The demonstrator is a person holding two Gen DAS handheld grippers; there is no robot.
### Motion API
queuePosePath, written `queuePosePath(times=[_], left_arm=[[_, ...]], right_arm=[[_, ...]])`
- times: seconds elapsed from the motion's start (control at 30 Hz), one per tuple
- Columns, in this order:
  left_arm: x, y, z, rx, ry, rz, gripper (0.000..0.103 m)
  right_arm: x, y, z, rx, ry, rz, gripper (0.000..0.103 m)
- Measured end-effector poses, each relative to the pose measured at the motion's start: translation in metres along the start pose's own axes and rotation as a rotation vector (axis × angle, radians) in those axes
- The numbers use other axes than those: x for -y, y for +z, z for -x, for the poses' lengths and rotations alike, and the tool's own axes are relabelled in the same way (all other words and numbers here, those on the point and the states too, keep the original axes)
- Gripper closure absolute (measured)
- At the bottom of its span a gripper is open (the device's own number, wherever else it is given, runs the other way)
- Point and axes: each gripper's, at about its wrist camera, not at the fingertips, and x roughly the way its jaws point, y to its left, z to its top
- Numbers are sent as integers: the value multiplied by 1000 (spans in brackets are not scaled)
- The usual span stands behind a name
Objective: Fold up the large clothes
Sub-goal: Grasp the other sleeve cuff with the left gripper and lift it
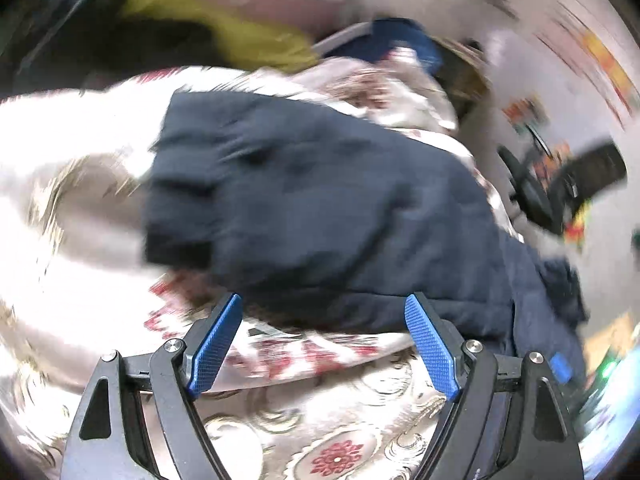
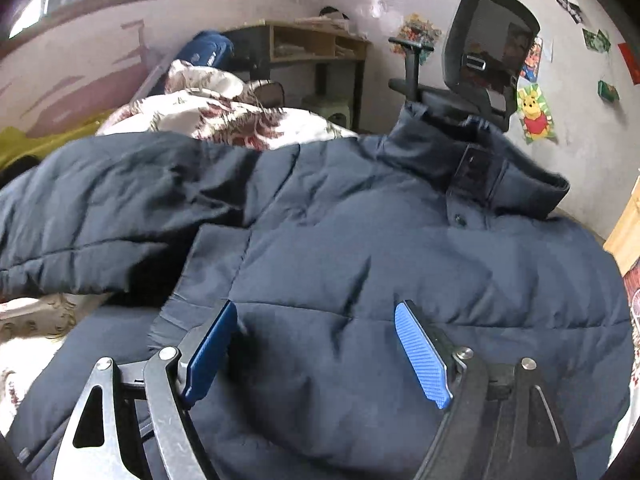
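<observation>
Room: bedroom wall with posters, a chair (image 2: pixel 494 52) at upper right, a desk (image 2: pixel 316 44) at upper centre.
Bed: floral bedspread (image 1: pixel 352 412), rumpled quilt (image 2: pixel 216 114) behind.
Jacket (image 2: pixel 360 260): navy, padded, spread across the bed, collar at upper right.
Left hand-held gripper (image 1: pixel 324 344): jaws wide apart, empty, at the jacket's near edge; view blurred.
Right hand-held gripper (image 2: pixel 316 348): jaws apart over the jacket, gripping nothing.

Clearance, as I see it. Under my right gripper (image 2: pixel 316 312): the dark padded jacket (image 2: pixel 360 248) fills the whole near field, no bare surface. Beyond it: a bunched floral quilt (image 2: pixel 224 112), then a desk (image 2: pixel 316 44) and an office chair (image 2: pixel 492 52) just behind the collar. Under my left gripper (image 1: pixel 324 304): bare patterned bedspread (image 1: pixel 320 420), open to pass; jacket ahead.
</observation>
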Motion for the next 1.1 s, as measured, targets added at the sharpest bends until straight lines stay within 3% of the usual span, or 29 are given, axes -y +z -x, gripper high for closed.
queuePosePath(times=[0.1,0.27,0.3,0.33,0.37,0.43,0.53,0.7,0.77,0.93,1.1], left_arm=[[-23,3,-5,-32,-40,112,24],[-31,17,-12,-13,-34,153,27],[-31,21,-14,-9,-26,158,32],[-31,22,-14,3,-13,164,53],[-29,23,-13,9,2,164,67],[-30,24,-11,33,-1,160,84],[-9,17,4,115,18,64,96],[56,11,55,350,16,-243,99],[91,7,78,428,-43,-366,99],[156,-19,109,469,-205,-517,99],[221,-48,110,395,-414,-566,99]], right_arm=[[-2,-9,-8,7,-16,6,18],[1,-17,-12,21,-24,-1,13],[0,-18,-14,18,-29,2,13],[0,-19,-14,17,-32,5,13],[-1,-19,-15,17,-37,8,12],[-3,-19,-15,18,-42,13,12],[0,-19,-11,23,-25,2,12],[7,-18,7,46,-18,-11,12],[10,-17,15,36,-41,3,12],[26,-11,47,55,-100,8,12],[49,-7,88,89,-157,20,12]])
